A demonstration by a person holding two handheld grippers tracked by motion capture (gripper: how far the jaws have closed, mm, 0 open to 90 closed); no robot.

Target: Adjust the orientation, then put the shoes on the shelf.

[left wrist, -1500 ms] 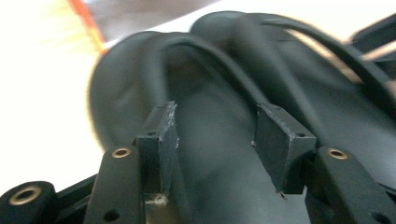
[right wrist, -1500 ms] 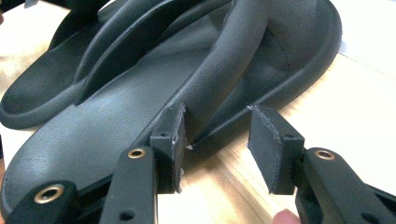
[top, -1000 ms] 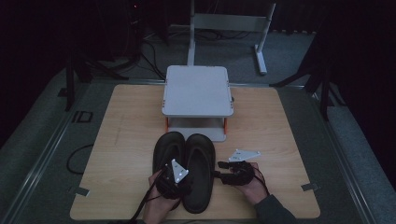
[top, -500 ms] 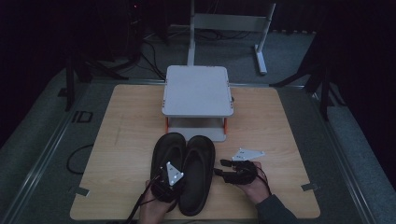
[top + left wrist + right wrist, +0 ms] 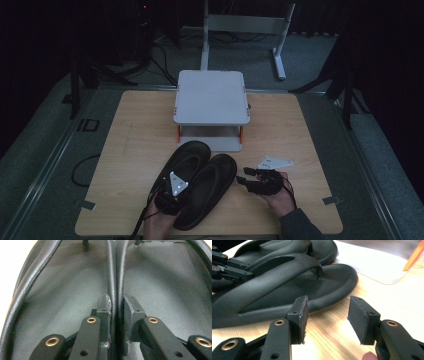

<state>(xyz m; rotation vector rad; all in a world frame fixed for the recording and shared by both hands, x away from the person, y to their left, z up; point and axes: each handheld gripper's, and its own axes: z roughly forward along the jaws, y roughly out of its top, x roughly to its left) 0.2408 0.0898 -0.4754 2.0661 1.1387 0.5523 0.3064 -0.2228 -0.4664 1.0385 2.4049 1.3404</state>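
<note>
Two black flip-flop sandals lie side by side on the wooden table, the left sandal [image 5: 189, 159] [image 5: 62, 290] touching the right sandal [image 5: 216, 184] [image 5: 170, 290] [image 5: 287, 287]. My left gripper [image 5: 186, 179] [image 5: 116, 305] reaches in from their heel end. Its jaws have just been closing and now pinch the two adjoining inner rims together between the pads [image 5: 105, 305]. My right gripper [image 5: 243, 176] [image 5: 327, 312] rests low over the table just right of the right sandal, open, with only bare wood between its pads [image 5: 359, 317].
A white two-level riser stand [image 5: 211, 97] with orange posts stands at the back middle of the table [image 5: 135, 130], just beyond the sandals' toes. A white frame [image 5: 240, 25] and cables lie on the floor behind. A cable loops off the table's left edge.
The left gripper has shifted slightly toward the near edge at the sandals' heels, and the sandals now sit pressed edge to edge. The right hand has stayed put.
</note>
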